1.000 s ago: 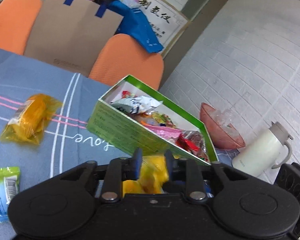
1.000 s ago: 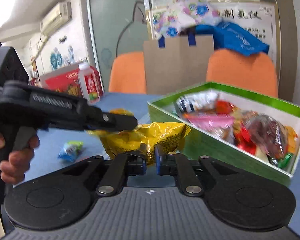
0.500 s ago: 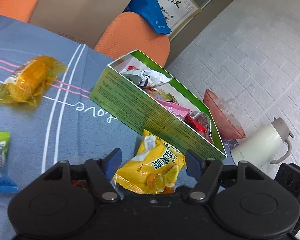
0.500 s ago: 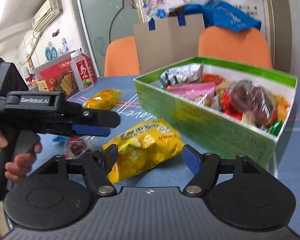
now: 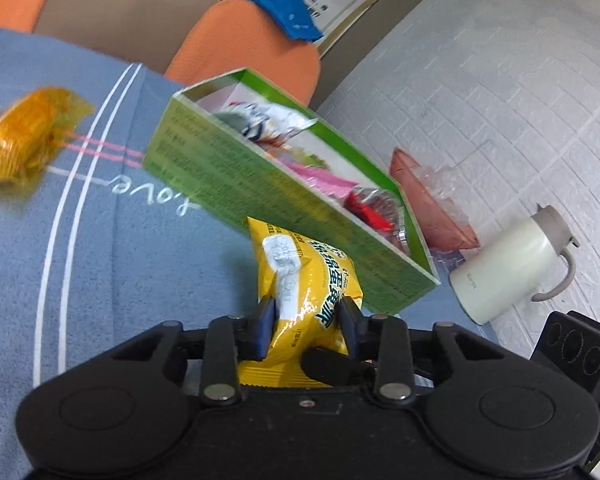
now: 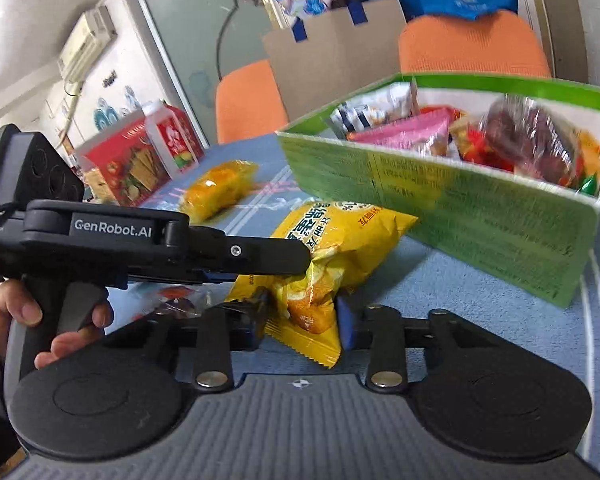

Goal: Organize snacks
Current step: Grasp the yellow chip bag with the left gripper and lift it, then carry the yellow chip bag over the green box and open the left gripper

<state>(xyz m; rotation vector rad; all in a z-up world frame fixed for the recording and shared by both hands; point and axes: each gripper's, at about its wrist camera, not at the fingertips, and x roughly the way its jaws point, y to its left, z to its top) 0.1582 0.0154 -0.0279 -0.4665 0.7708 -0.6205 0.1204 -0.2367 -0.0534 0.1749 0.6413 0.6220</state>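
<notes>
Orange-wrapped snack (image 5: 18, 140) blurred, cut off at the left edge

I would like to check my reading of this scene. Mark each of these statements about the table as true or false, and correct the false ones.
1. The green box holds several wrapped snacks. True.
2. The yellow snack bag lies inside the green box. False: it is outside the box, in front of its long side.
3. A white jug stands past the end of the box, near the brick-pattern wall. True.
4. The chairs behind the table are blue. False: they are orange.
5. An orange-wrapped snack lies on the blue tablecloth, apart from the box. True.
</notes>
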